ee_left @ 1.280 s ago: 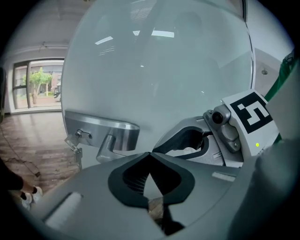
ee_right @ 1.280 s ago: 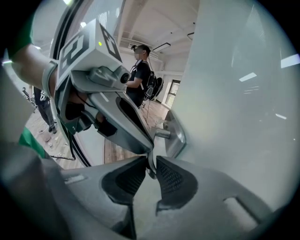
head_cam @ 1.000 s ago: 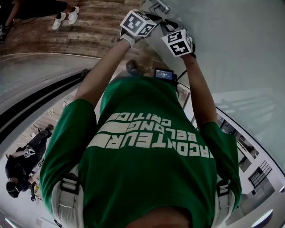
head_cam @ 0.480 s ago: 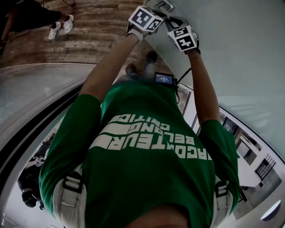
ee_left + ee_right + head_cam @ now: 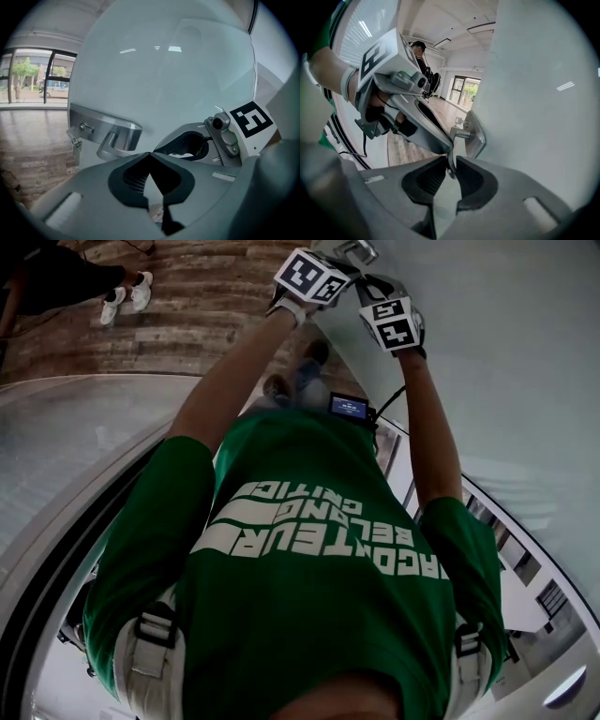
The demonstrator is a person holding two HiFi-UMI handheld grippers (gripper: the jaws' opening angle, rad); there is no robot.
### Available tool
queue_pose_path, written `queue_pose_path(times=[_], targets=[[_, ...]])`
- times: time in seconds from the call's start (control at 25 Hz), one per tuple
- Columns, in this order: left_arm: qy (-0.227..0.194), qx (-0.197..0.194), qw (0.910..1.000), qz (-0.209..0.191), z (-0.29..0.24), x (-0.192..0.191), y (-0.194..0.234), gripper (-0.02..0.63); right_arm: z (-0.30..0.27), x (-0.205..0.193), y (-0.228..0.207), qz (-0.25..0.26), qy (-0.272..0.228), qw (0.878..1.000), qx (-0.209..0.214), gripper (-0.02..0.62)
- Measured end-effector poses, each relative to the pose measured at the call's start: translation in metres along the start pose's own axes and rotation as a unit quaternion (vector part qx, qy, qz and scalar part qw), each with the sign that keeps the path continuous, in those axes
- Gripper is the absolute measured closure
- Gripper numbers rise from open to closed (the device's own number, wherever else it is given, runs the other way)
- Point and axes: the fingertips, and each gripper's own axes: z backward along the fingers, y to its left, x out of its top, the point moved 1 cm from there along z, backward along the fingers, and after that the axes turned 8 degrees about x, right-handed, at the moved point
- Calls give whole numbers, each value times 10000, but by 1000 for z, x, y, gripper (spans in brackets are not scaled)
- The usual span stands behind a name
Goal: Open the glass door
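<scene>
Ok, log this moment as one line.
left gripper: shut, empty, by door handle | right gripper: shut on door handle | glass door: key inserted

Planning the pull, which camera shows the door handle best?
Left gripper view: the door handle and its plate show large and clear. Right gripper view has it between its jaws; head view catches only a sliver at the top.
</scene>
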Motion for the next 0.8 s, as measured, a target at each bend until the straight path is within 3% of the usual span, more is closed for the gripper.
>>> queue_pose_path(times=[0.52, 0.8], targets=[[91, -262, 9995, -172, -35, 50, -2, 598, 13, -5, -59, -305, -40, 9989, -358, 545], [163, -428, 9984, -333, -82, 59, -13, 598, 19, -36, -94, -570, -103, 9964, -622, 545]])
